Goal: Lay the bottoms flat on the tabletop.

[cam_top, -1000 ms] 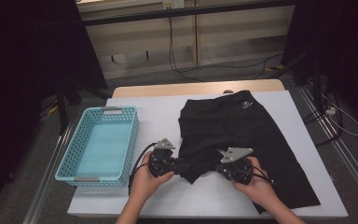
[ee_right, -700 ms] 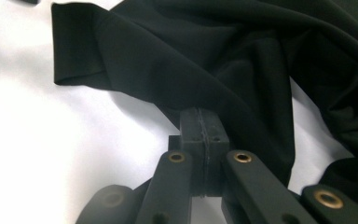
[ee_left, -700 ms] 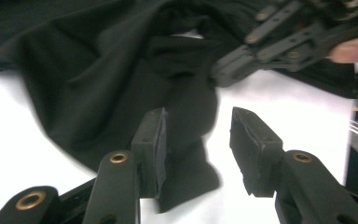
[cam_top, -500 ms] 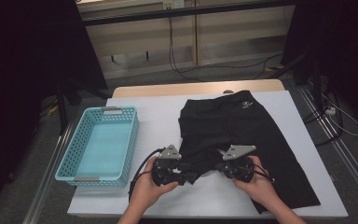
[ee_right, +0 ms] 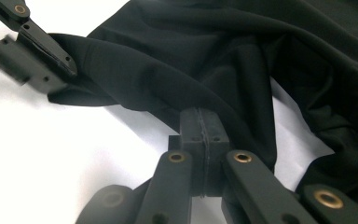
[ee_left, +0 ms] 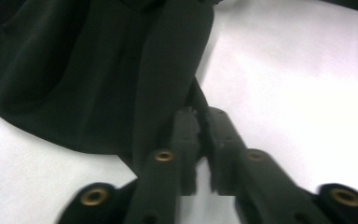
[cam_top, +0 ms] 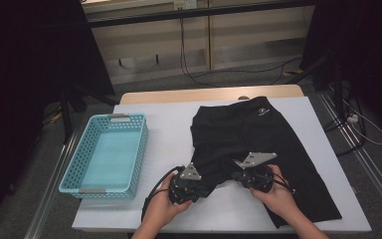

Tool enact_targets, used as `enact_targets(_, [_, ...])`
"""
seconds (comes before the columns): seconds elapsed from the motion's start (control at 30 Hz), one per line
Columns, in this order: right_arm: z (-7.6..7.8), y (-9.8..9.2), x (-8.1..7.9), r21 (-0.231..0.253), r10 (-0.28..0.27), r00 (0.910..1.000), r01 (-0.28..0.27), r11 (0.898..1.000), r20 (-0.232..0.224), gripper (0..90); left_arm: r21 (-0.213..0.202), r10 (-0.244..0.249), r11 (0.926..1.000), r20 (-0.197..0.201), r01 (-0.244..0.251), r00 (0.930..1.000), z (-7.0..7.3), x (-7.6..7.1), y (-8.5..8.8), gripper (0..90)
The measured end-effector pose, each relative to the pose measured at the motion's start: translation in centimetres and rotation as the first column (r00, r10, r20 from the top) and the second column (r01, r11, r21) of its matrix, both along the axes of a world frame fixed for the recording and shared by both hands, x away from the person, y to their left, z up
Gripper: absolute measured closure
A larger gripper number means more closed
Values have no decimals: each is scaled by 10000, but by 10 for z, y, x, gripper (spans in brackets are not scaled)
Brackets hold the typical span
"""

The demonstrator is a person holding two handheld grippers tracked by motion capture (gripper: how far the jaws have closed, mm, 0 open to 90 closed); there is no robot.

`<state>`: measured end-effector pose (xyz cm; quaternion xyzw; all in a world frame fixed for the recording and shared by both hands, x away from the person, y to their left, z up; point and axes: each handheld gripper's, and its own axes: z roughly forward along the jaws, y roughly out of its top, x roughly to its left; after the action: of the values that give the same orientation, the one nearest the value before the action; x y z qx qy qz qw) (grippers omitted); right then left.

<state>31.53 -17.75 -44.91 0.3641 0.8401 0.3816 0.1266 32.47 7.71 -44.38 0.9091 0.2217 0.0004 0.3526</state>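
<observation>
At the lower centre of the high view, the left gripper point(cam_top: 203, 183) has just clenched its jaws on the black shorts point(cam_top: 258, 134); the right gripper point(cam_top: 235, 175) grasps their hem too.

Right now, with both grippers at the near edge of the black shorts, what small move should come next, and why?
Probably lift both grippers together and carry the hem away from the person to start a fold. The left gripper has just been closing and now pinches the black shorts; the right gripper is shut on the fabric too, and the blue basket waits alongside.
</observation>
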Motion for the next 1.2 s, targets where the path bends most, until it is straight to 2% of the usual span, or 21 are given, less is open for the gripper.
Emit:
enact_targets(0.1, [1, -1, -1, 35, 15, 10000, -15, 10000, -4, 900, 74, -45, 10000, -134, 46, 9999, 3, -1, -1, 896])
enact_targets(0.2, [4, -5, -1, 160, -25, 10000, 25, 9999, -8, 900, -563, -114, 9984, -537, 83, 9985, 11, 0, 3, 898])
enact_targets(0.33, [10, -11, -3, 420, -39, 10000, 39, 9991, 0, 900, -1441, -39, 9895, -642, -54, 9979, 25, 2, 15, 899])
enact_targets(0.43, [15, -16, -6, 501, -252, 9996, 244, 9984, 156, 825, -1783, 73, 9838, -751, -206, 9972, 31, 2, 23, 899])
enact_targets(0.5, [17, -20, -7, 734, -303, 9995, 293, 9969, 122, 803, -1848, 128, 9824, -768, -269, 9970, 32, 3, 25, 899])
enact_targets(0.63, [18, -28, -7, 729, -590, 9982, 579, 9957, 131, 764, -1849, 78, 9825, -874, -239, 9961, 31, 3, 24, 899])
enact_targets(0.73, [12, -27, -6, 449, -430, 9991, 430, 9981, -14, 734, -1843, 86, 9826, -900, -251, 9959, 32, 3, 24, 899])
enact_targets(0.8, [9, -25, -5, 187, -318, 9995, 318, 9993, -3, 671, -1864, 120, 9821, -877, -283, 9961, 32, 4, 25, 899])
enact_targets(0.87, [6, -24, -4, 155, -194, 9998, 195, 9997, -74, 593, -1864, 151, 9820, -887, -314, 9959, 32, 4, 26, 899])
enact_targets(0.9, [4, -23, -3, 114, -218, 9997, 219, 9997, -119, 582, -1847, 159, 9822, -913, -326, 9957, 32, 4, 27, 899])
enact_targets(1.03, [-4, -19, 1, -278, -266, 9995, 261, 9993, -162, 615, -1883, 152, 9815, -972, -334, 9951, 30, 5, 26, 899])
enact_targets(1.07, [-5, -18, 1, -317, -285, 9996, 283, 9991, -82, 647, -1844, 125, 9824, -963, -302, 9953, 31, 5, 26, 899])
enact_targets(1.13, [-3, -17, 2, -502, -261, 9996, 263, 9984, 50, 849, -1871, 154, 9818, -928, -326, 9956, 32, 4, 26, 899])
enact_targets(1.2, [-2, -17, 3, -357, -242, 9996, 238, 9991, -117, 887, -1947, 169, 9803, -922, -347, 9956, 34, 4, 28, 898])
